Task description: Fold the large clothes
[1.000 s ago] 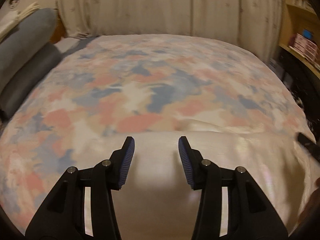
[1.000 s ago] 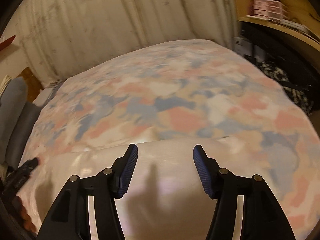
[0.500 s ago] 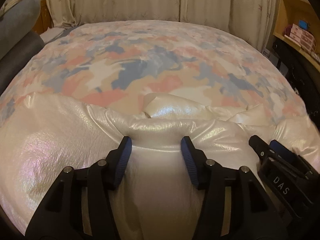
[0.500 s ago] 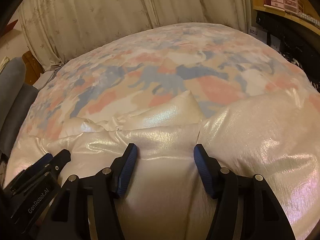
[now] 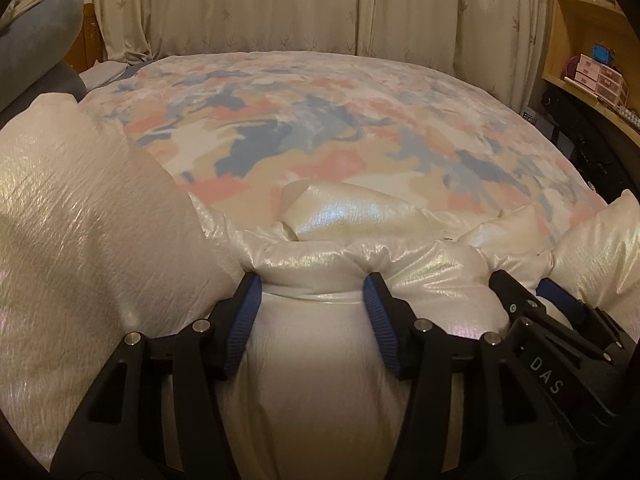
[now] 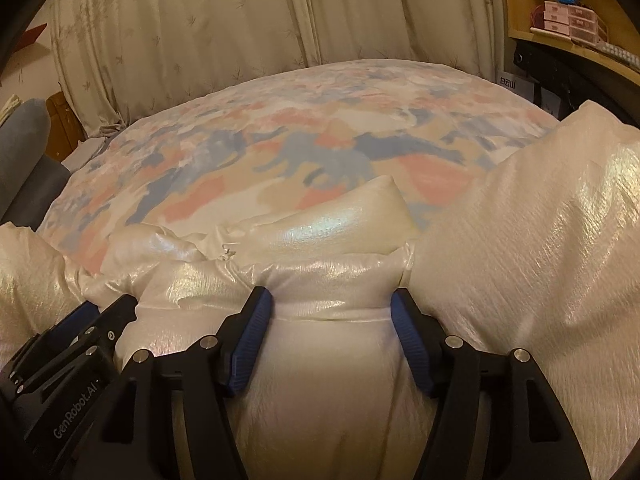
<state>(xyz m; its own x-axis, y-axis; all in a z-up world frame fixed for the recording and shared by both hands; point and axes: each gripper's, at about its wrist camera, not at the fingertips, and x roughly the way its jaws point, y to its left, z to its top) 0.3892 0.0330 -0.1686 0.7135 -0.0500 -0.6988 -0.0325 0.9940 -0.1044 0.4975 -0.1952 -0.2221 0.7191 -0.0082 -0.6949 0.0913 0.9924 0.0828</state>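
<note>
A shiny cream puffy jacket point(image 5: 96, 256) lies bunched on the near part of the bed. In the left wrist view my left gripper point(image 5: 312, 284) has its blue-padded jaws wide apart, with a thick roll of the jacket between them. My right gripper point(image 5: 532, 288) shows close at the right, also in the fabric. In the right wrist view my right gripper point(image 6: 332, 300) stands the same way around the jacket point(image 6: 532, 264). My left gripper point(image 6: 108, 312) is at the lower left. A stiff flap point(image 6: 344, 220) sticks up just beyond.
The bed is covered with a pink, blue and cream patterned quilt point(image 5: 320, 120). Cream curtains point(image 5: 320, 4) hang behind it. A wooden shelf point(image 5: 584, 56) with small boxes and dark gear stands at the right. Grey pillows point(image 5: 32, 48) lie at the left.
Both grippers have pushed forward into the jacket's edge and come close together. The fabric, flat a second ago, is now bunched up in folds around and between the jaws.
</note>
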